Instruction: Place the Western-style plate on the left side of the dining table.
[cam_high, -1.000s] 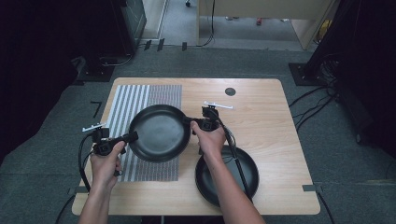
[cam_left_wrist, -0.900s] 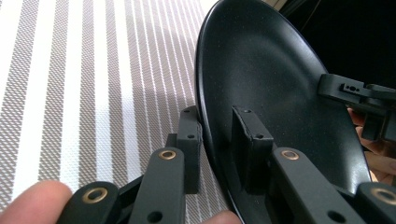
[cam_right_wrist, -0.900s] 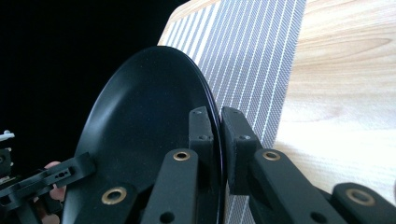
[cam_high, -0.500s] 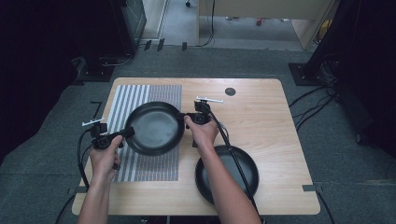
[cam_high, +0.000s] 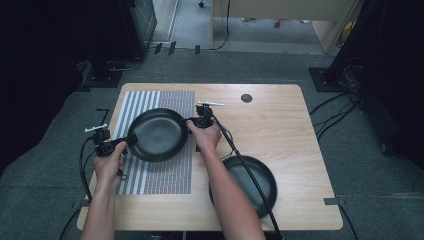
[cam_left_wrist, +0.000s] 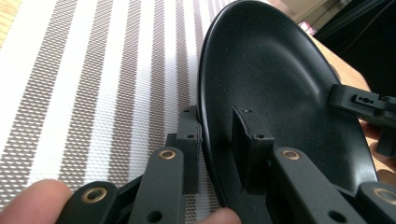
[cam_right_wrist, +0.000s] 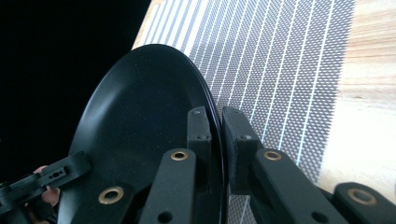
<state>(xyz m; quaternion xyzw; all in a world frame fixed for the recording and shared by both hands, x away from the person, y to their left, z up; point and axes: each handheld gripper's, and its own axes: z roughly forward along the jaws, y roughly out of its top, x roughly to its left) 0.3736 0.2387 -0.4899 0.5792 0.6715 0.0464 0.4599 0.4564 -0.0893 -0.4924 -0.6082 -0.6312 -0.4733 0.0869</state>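
A black plate (cam_high: 157, 134) hangs over the striped placemat (cam_high: 170, 175), held by both grippers. My left gripper (cam_high: 127, 141) is shut on its near-left rim, and my right gripper (cam_high: 192, 122) is shut on its right rim. In the left gripper view the jaws pinch the plate's (cam_left_wrist: 280, 84) edge at my left gripper (cam_left_wrist: 219, 140), with the placemat (cam_left_wrist: 93, 93) beneath. In the right gripper view my right gripper (cam_right_wrist: 218, 123) clamps the plate's (cam_right_wrist: 140, 116) rim above the placemat (cam_right_wrist: 280, 56). A second black plate (cam_high: 250, 184) lies on the table at the front right, partly behind the right forearm.
The wooden table (cam_high: 280, 125) has a small dark round cap (cam_high: 246, 98) near its far edge. A cable (cam_high: 250, 175) trails from the right gripper across the second plate. Cables and dark equipment lie on the floor around the table.
The held plate has moved left and slightly farther away over the placemat, with both grippers still shut on its rim.
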